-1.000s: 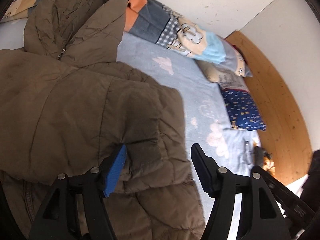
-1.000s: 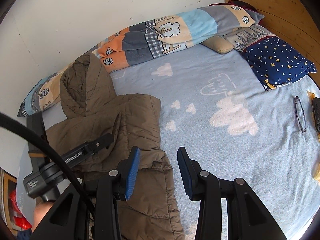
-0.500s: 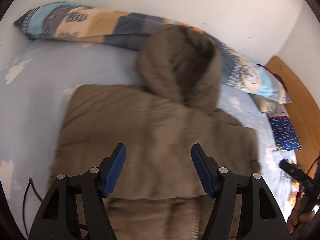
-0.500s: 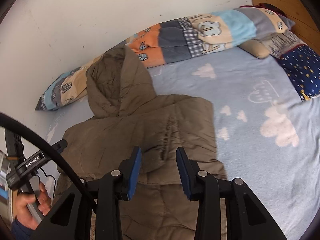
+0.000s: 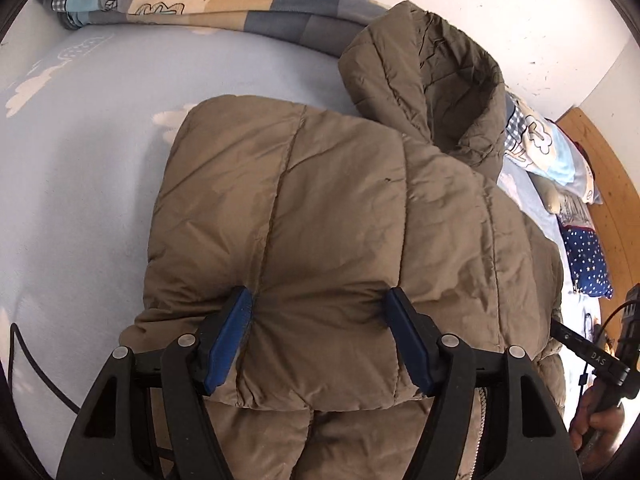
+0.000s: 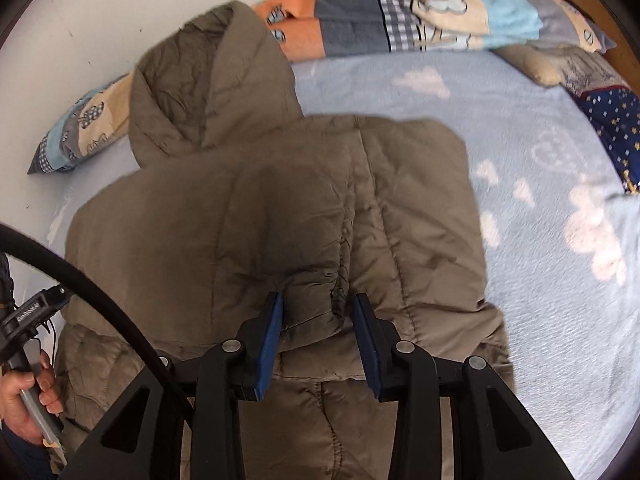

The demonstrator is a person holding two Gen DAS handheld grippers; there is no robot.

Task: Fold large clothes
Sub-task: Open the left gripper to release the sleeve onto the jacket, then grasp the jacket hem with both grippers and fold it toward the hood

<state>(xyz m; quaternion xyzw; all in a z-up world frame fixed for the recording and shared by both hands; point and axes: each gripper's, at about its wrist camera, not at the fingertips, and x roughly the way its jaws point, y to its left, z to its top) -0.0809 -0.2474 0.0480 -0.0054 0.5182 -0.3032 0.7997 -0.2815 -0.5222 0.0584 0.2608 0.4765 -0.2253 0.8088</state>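
Left tongs (image 5: 320,328) apart over the jacket (image 5: 340,220), nothing pinched. Right tongs (image 6: 318,328) apart too, straddling a fold. Jacket on the bed (image 6: 540,240).

A pale blue bedsheet (image 6: 540,184) printed with white clouds covers the mattress, and along the white wall (image 5: 520,4) lies a long patchwork quilt (image 6: 400,12) in orange, grey, cream and light blue squares, rolled up against the far edge. Toward the wooden headboard (image 5: 608,184) sits a dark blue pillow (image 6: 612,128) dotted with stars, with a small beige cushion (image 6: 532,64) just beside it. A thin black cable (image 5: 36,364) trails over the sheet at the left edge of the left wrist view.
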